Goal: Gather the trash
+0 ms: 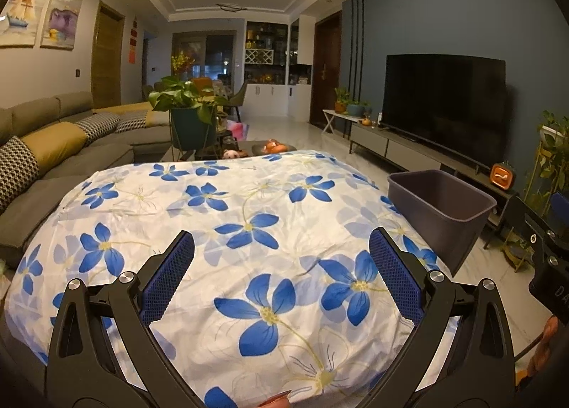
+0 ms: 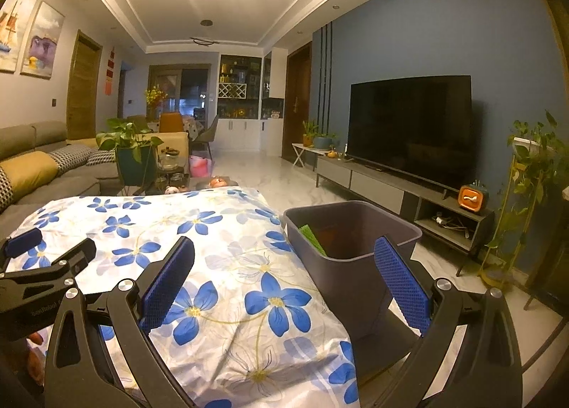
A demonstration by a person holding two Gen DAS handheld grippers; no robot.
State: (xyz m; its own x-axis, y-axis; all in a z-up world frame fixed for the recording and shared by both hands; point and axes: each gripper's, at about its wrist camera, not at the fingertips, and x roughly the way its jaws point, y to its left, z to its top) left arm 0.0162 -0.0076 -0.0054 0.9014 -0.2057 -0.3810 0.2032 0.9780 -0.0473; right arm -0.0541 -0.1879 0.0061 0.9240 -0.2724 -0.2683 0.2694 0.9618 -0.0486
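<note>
On the far left we see a grey sofa (image 1: 42, 145) with yellow and houndstooth cushions, and beyond it a potted plant (image 1: 185, 102) in a dark green planter. In front of us lies the table's white cloth (image 1: 220, 216) printed with big blue flowers, slightly creased. Our left gripper (image 1: 281, 266) hangs above it with its blue-padded jaws spread wide and nothing between them. Our right gripper (image 2: 284, 280) is likewise released and empty, poised over the cloth's right edge. Just past that edge stands the bin (image 2: 355, 266), a dark grey rectangular plastic tub with a rolled rim, touching the side of the cloth; inside it we make out a green piece of trash (image 2: 311, 235) against its left wall. Farther right sit the dark television (image 2: 409, 123) and a small orange clock (image 2: 471, 197).
</note>
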